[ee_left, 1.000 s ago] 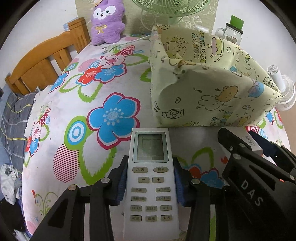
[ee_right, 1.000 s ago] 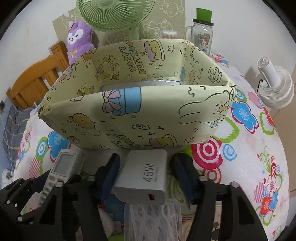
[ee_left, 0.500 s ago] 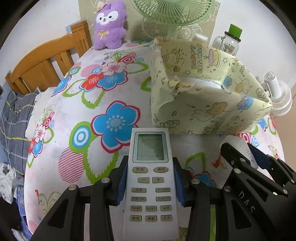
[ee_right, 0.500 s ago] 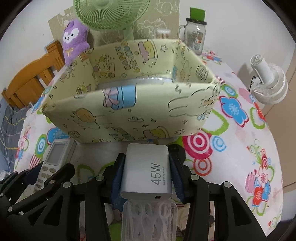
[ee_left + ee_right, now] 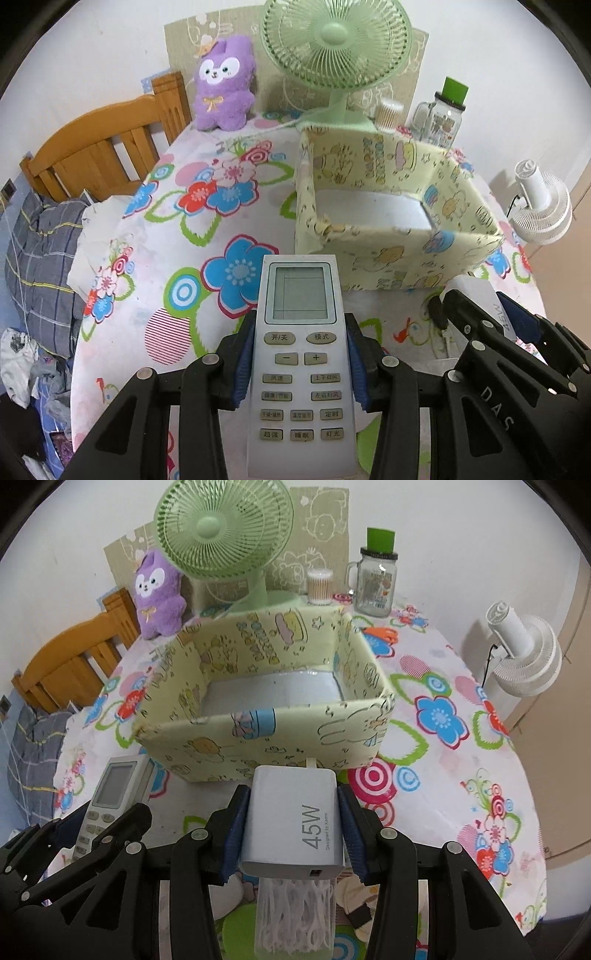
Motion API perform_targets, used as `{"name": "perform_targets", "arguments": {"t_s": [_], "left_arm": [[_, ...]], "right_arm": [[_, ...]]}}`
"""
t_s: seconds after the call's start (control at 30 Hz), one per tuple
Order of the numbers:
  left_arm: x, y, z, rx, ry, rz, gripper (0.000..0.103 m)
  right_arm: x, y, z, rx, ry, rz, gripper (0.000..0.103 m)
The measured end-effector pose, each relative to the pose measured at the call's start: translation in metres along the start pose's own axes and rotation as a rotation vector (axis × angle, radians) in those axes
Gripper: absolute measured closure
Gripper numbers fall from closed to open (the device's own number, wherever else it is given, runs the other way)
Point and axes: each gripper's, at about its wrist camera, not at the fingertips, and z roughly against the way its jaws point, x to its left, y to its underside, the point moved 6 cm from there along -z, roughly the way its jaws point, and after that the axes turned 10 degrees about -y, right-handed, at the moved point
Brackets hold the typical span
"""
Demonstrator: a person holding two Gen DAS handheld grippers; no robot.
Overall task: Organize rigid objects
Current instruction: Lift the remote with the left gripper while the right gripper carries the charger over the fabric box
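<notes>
My left gripper (image 5: pixel 300 354) is shut on a white remote control (image 5: pixel 301 369), held above the flowered table. My right gripper (image 5: pixel 291 823) is shut on a white 45W charger (image 5: pixel 293 830), also lifted. A yellow cartoon-print box (image 5: pixel 266 734) stands open just ahead of both; its pale floor (image 5: pixel 273 694) shows nothing in it. The box also shows in the left wrist view (image 5: pixel 391 258), ahead and to the right. The right gripper with the charger shows at the left view's lower right (image 5: pixel 480 306); the remote shows in the right wrist view (image 5: pixel 110 794).
A clear tub of floss picks (image 5: pixel 295 915) lies under the charger. Behind the box stand a green fan (image 5: pixel 225 528), a purple plush (image 5: pixel 157 594), a cotton-swab tub (image 5: pixel 319 587) and a glass jar (image 5: pixel 375 583). A white fan (image 5: pixel 524 657) is right; a wooden chair (image 5: pixel 99 147) left.
Both grippers have risen and pulled back from the box with their objects. The box now looks smaller and lower, and its inside floor has come into sight.
</notes>
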Motion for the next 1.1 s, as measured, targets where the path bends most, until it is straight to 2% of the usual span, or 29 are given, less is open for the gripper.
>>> {"name": "perform_targets", "arguments": {"t_s": [0.73,0.97,1.1], "left_arm": [[-0.005,-0.05,0.082,-0.158,0.085,-0.019,0.058],[-0.009,-0.064,0.099,-0.188,0.112,-0.038,0.058],[-0.013,-0.067,0.098,-0.17,0.124,-0.043,0.058]], "right_arm": [[0.006,-0.045,0.094,-0.169,0.075,-0.016,0.053],[0.007,-0.059,0.113,-0.205,0.095,-0.01,0.053],[0.003,-0.067,0.108,-0.19,0.078,-0.016,0.053]]}}
